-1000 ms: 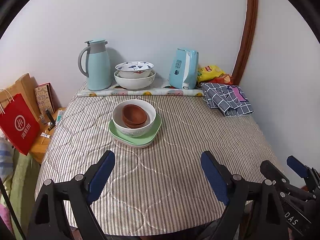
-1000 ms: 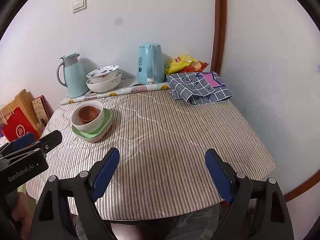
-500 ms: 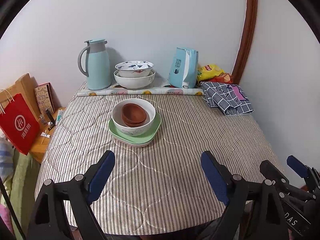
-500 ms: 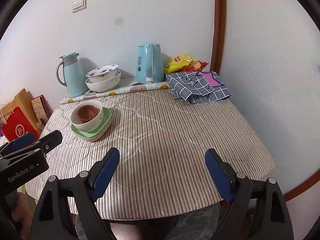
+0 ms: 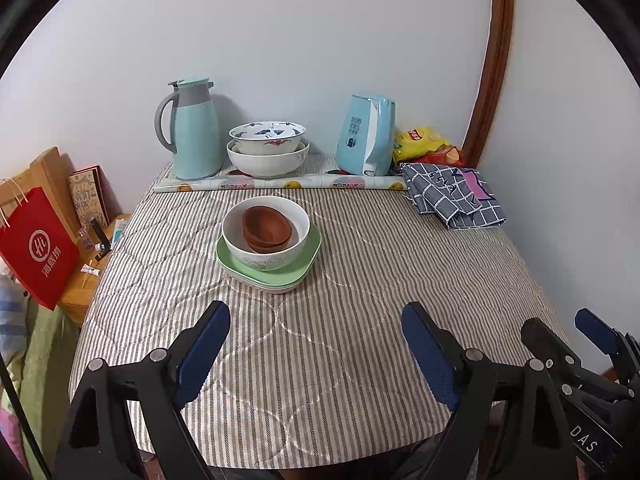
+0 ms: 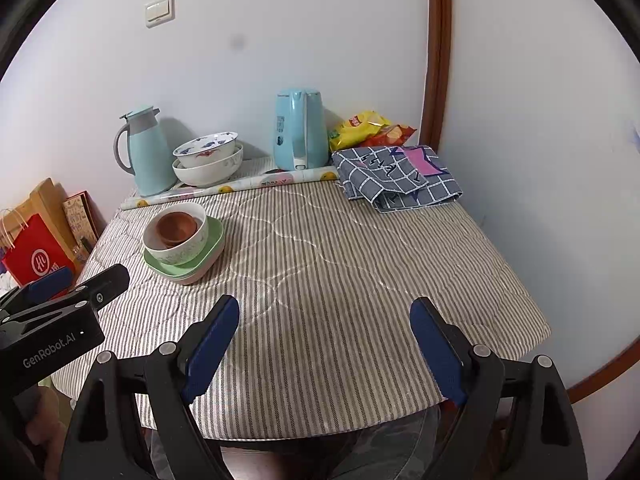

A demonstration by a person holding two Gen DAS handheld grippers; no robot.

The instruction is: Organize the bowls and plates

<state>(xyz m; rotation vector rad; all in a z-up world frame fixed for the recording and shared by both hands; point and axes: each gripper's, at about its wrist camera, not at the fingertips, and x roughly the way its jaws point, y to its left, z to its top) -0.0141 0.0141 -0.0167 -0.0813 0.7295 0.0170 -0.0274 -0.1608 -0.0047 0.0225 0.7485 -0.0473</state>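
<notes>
A stack stands mid-table: brown bowls (image 5: 266, 229) nested in a white bowl (image 5: 265, 254) on green plates (image 5: 306, 266). The stack shows left of centre in the right wrist view, with brown bowls (image 6: 176, 229), white bowl (image 6: 176, 254) and green plates (image 6: 208, 258). Two large white bowls (image 5: 267, 148) (image 6: 208, 160) are stacked at the back by the wall. My left gripper (image 5: 316, 342) is open and empty above the near table edge, well short of the stack. My right gripper (image 6: 324, 340) is open and empty, over the near edge to the right.
A teal thermos jug (image 5: 192, 130), a blue kettle (image 5: 366, 140), snack bags (image 5: 424, 144) and a folded checked cloth (image 5: 454, 196) line the back and right. A rolled mat (image 5: 280, 184) lies across the back. A red bag (image 5: 36, 246) stands left of the striped table (image 5: 360, 280).
Both grippers have drifted very slightly; the view has shifted a little. Nothing on the table has moved and both grippers stay open.
</notes>
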